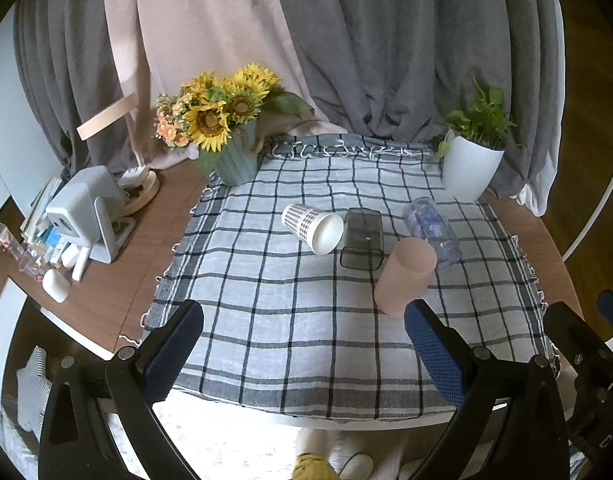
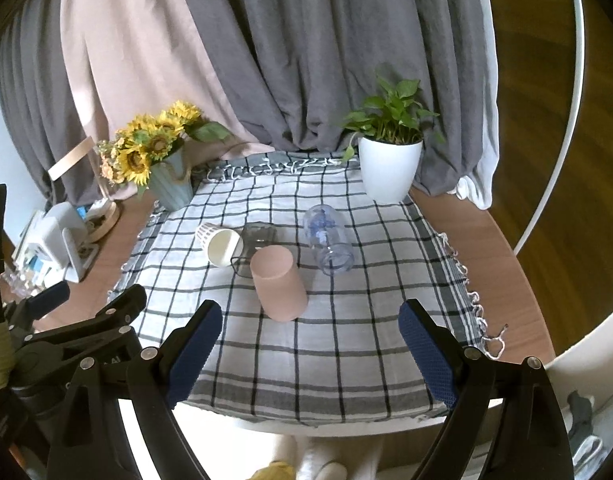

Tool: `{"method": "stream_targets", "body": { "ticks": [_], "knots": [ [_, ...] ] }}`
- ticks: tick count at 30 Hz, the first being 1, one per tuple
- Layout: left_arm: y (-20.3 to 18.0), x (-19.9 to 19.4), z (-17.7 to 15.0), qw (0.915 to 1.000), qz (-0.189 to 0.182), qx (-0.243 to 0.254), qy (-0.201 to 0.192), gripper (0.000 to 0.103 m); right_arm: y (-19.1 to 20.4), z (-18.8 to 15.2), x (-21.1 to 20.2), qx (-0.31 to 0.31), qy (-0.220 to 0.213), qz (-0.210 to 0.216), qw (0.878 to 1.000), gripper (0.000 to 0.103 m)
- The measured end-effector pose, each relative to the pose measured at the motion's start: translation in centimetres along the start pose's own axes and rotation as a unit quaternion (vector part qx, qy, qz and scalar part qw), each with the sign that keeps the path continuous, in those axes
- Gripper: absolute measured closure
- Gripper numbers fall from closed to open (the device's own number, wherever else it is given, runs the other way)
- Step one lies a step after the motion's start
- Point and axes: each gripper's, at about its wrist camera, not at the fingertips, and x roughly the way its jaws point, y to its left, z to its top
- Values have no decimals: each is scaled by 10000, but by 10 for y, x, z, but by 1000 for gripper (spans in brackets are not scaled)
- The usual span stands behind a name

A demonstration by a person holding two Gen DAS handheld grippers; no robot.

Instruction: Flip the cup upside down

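Several cups sit on a checked cloth (image 1: pixel 290 320). A pink cup (image 1: pixel 404 276) stands upside down, nearest the front; it also shows in the right wrist view (image 2: pixel 280 286). A checked paper cup (image 1: pixel 312 227) (image 2: pixel 220 244), a dark smoky rectangular cup (image 1: pixel 362 238) (image 2: pixel 254 246) and a clear cup with blue print (image 1: pixel 432 230) (image 2: pixel 328 244) lie on their sides behind it. My left gripper (image 1: pixel 304 356) is open and empty above the cloth's front edge. My right gripper (image 2: pixel 310 354) is open and empty, just in front of the pink cup.
A sunflower vase (image 1: pixel 236 160) stands at the cloth's back left and a white plant pot (image 1: pixel 468 170) at the back right. Curtains hang behind. A white device (image 1: pixel 86 216) and small clutter sit on the wooden table (image 1: pixel 118 292) to the left.
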Motion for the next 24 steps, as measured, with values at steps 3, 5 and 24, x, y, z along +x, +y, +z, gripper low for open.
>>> {"method": "stream_targets", "body": {
  "ticks": [3, 5, 24],
  "knots": [
    [2, -3, -2, 10000, -38, 24, 19, 1, 1, -1, -1, 47, -39, 4, 10000, 13],
    [3, -4, -4, 10000, -25, 20, 23, 1, 3, -3, -3, 68, -46, 33, 10000, 13],
    [4, -14, -5, 9999, -72, 29, -86, 1, 4, -5, -14, 124, -115, 33, 9999, 13]
  ]
}}
